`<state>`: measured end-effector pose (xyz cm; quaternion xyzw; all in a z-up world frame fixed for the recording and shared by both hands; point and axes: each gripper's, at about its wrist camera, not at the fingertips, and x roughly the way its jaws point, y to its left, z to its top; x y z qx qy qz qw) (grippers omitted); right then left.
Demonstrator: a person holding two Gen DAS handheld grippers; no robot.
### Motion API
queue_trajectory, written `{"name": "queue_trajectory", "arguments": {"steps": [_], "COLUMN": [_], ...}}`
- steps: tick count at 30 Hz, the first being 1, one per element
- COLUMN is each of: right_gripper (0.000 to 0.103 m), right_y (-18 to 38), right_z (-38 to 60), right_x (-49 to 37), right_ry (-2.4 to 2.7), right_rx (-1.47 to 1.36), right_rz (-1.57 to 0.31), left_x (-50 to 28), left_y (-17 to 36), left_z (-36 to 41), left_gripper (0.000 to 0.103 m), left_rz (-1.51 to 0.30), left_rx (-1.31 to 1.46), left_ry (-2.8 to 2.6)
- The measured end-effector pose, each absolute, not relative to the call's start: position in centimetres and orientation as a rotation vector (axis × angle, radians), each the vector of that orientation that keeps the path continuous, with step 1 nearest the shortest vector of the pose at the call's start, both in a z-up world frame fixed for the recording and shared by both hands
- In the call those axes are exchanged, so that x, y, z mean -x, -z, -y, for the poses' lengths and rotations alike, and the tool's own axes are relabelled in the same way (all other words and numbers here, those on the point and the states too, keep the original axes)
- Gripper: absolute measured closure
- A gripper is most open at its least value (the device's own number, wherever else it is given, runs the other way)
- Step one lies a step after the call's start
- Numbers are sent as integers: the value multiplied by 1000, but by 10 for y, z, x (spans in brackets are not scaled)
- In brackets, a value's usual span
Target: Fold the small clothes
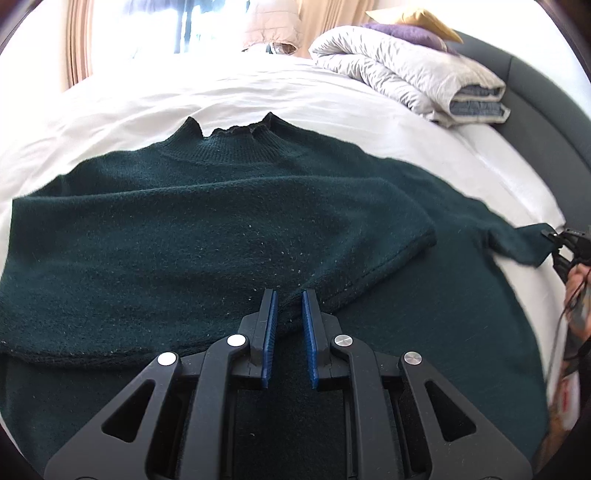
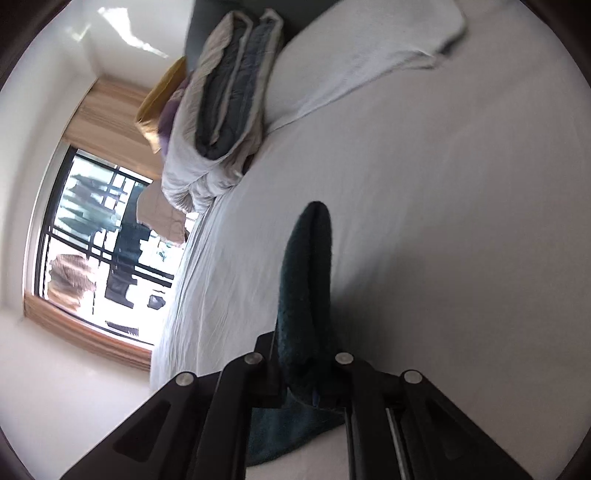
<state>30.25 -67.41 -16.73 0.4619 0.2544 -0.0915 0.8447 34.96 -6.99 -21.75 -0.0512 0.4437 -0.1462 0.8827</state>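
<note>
A dark green knit sweater (image 1: 221, 221) lies spread on the white bed sheet (image 1: 258, 92), its collar pointing away from me. One part is folded over the body, and its hemmed edge runs down into my left gripper (image 1: 289, 332), whose blue pads sit close together on that fabric. At the right edge of the left wrist view, my right gripper (image 1: 554, 243) pinches the end of the stretched-out sleeve (image 1: 517, 240). In the right wrist view the same sleeve (image 2: 306, 277) sticks out as a doubled strip from between the fingers of the right gripper (image 2: 303, 354), raised off the sheet.
A folded grey quilt (image 1: 424, 74) with purple and yellow pillows (image 1: 406, 33) lies by the dark headboard (image 1: 546, 92). A window with curtains (image 2: 103, 240) is beyond the bed. A person's hand (image 1: 576, 291) shows at the right edge. Bare sheet (image 2: 443, 221) stretches past the sleeve.
</note>
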Motion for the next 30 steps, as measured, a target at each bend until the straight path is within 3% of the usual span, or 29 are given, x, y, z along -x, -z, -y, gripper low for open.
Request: {"name": "queue_trajectory", "arguments": {"steps": [6,8,9,10,12,19,30], "right_gripper": [93,93,93,93,93,94,88], "right_y": [104,92,88,87,86,116,162], "right_z": [557,510,481,459,404,274,236], "right_x": [-339,-348,-351,-353,-353,-351,-351], "right_ry": [20,-46,-86,-118,-185,-339,-385], "right_rx": [-657,-570,-517,-479,-366,-120,-6], "right_rz": [-572,-586,-596,-609,-631,-712,-805], "left_x": [-353,-356,-358,-360,-363,-383,-422], "left_y": [193,185,182,179,172,156,176], "left_z": [58,53,48,44,33,16,27], "left_gripper": [89,82,66,42,29,29,29], "left_rz": [-873,-866,-862,-856,-832,-883,-1076], "left_rx": [204,243,271,302,373,597,686], "left_ry": [332,342,345,342,337,472,553]}}
